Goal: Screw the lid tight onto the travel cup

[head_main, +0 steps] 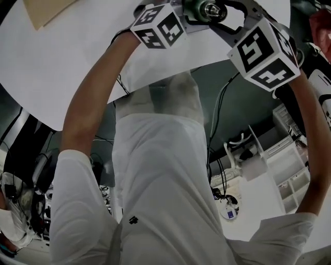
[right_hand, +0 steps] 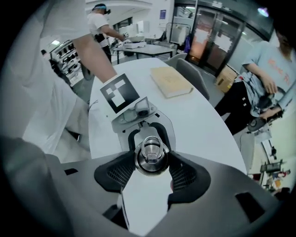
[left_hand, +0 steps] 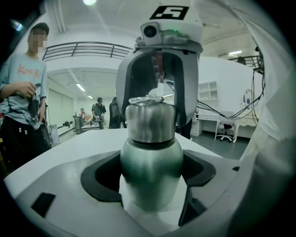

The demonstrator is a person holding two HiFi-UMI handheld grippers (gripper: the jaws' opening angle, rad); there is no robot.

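Note:
A green metal travel cup [left_hand: 151,171] stands upright between the dark pads of my left gripper [left_hand: 152,180], which is shut on its body. Its silver lid [left_hand: 150,122] sits on the cup's neck. My right gripper [right_hand: 150,167] comes down over the top, and both of its ribbed pads [right_hand: 121,172] press against the lid [right_hand: 150,156], whose flip tab faces the camera. In the head view both grippers meet at the top edge, with the cup [head_main: 204,9] held between them above the white table [head_main: 62,57]. The right jaws hide the cup's body in the right gripper view.
A tan book [right_hand: 171,81] lies on the round white table [right_hand: 203,120] beyond the cup. A bystander [left_hand: 21,97] stands at the table's far side. Shelves and cables [head_main: 269,160] sit on the floor to the right.

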